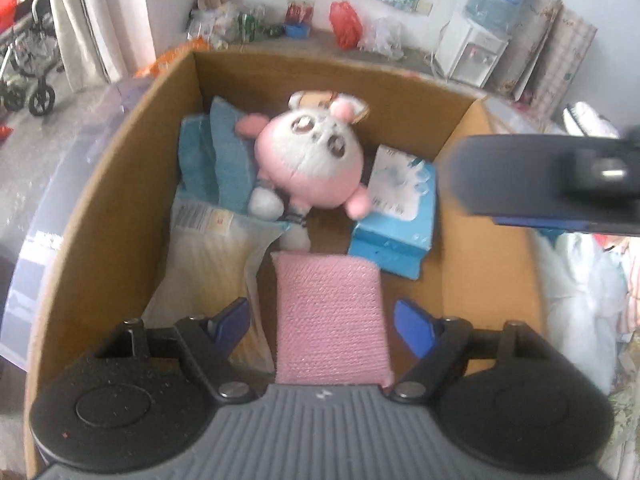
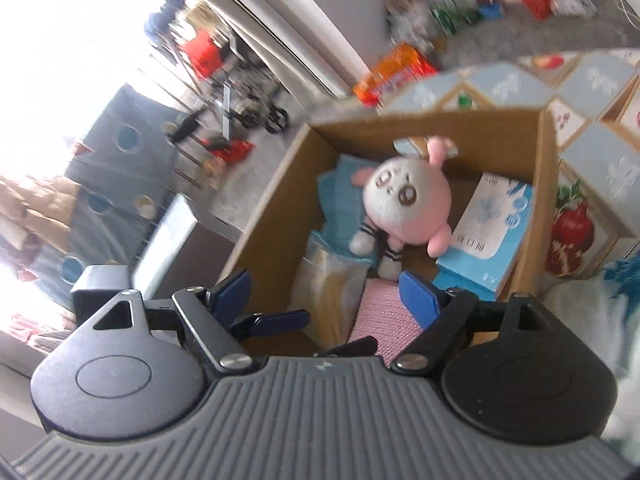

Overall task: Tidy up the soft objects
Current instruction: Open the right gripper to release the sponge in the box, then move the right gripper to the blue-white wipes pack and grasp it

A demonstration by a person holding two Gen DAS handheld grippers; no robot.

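A cardboard box stands open, holding the soft things. The pink-and-white plush toy lies in the middle at the back, leaning on folded blue towels to its left. Right of it a light-blue tissue pack rests against the box wall. A cream packaged item fills the near left corner. The pink sponge sits at the near edge, between the spread fingers of the left claw, which is open and not touching it. The right claw hovers above the box, also open.
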